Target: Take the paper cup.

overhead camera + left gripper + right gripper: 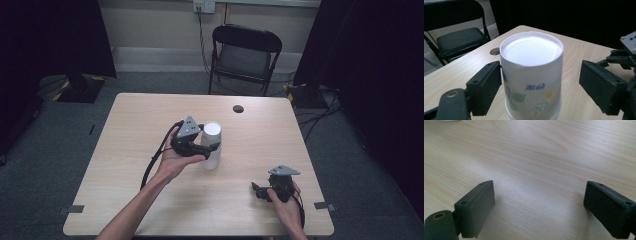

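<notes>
A white paper cup [212, 142] with a flower print stands upside down near the middle of the wooden table [145, 115]. My left gripper [214, 148] reaches in from the cup's left, held in a hand. In the left gripper view the cup [531, 52] stands between the two black pads [486, 87]. The left pad is right at the cup's wall and a gap separates the right pad from it, so the left gripper [541, 75] is open. My right gripper [256, 190] rests near the table's front right, and its jaws [539, 195] stand wide apart over bare wood.
A black folding chair [245, 55] stands behind the table's far edge. A round cable hole [238, 108] sits in the tabletop near that edge, beyond the cup. Cables run along the floor at the right, and black curtains hang on both sides.
</notes>
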`<state>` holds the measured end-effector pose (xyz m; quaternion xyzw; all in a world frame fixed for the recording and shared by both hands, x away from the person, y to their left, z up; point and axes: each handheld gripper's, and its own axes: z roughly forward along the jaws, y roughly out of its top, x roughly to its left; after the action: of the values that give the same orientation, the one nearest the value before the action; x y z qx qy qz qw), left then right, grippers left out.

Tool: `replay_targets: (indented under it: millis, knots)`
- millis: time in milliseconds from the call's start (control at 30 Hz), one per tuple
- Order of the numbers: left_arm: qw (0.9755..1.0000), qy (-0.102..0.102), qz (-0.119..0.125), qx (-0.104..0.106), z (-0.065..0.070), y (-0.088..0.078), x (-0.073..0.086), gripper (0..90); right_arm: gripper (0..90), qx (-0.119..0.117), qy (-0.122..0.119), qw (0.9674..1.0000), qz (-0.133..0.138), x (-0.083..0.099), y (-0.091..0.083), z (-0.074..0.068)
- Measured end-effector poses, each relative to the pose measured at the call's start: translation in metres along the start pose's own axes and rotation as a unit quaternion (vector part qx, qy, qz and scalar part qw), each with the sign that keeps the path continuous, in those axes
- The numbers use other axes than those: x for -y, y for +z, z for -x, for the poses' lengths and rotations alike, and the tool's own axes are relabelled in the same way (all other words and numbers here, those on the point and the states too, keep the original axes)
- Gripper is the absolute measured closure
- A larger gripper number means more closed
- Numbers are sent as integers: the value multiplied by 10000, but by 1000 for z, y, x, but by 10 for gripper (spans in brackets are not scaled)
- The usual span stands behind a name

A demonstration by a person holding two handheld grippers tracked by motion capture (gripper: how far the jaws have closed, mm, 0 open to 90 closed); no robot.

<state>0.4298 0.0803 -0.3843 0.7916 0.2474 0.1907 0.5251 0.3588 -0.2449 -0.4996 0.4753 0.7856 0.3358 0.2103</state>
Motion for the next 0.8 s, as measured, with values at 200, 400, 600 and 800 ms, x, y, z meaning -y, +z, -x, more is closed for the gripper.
replay_targets:
  millis: [200,400,600,800]
  knots:
    - [9999,-148,9,-75,-2,14,1,195,95,-2,1,10000,1,0,0,0]
    - [9999,-91,-16,-133,0,19,1,243,95,0,0,10000,0,0,0,0]
    - [9996,-269,-59,-78,-5,23,3,287,95,0,1,10000,0,0,0,0]
    - [9997,-180,-76,-127,-2,22,0,301,95,-1,1,10000,1,0,0,0]
